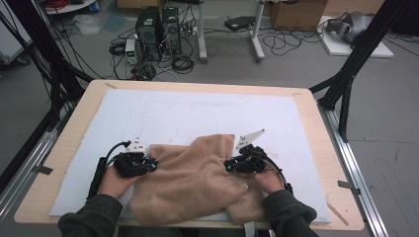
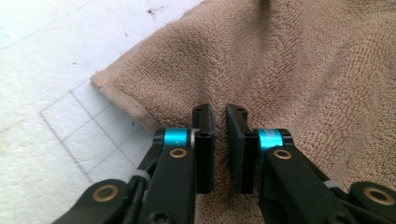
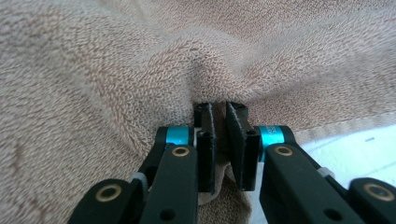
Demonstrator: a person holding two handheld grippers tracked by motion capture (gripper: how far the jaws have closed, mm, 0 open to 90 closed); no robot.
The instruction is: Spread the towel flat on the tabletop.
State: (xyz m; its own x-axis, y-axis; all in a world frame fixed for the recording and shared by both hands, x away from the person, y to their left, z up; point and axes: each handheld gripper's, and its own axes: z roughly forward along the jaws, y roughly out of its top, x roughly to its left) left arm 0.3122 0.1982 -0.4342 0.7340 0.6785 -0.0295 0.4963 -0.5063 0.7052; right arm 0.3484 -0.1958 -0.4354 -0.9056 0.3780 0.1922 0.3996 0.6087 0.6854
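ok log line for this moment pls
left claw: shut on towel | right claw: shut on towel | towel: bunched on white mat

I count one tan towel (image 1: 190, 180), two tools, left (image 1: 154, 165) and right (image 1: 228, 167), one white mat (image 1: 197, 111) on one tabletop (image 1: 316, 143), and two computer towers (image 1: 158, 29) behind.

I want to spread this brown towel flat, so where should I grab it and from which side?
Grip the towel at its hemmed corner on the left, coming in low from the left over the white mat. That corner lies flat, single-layered and free, while the middle is bunched in folds.
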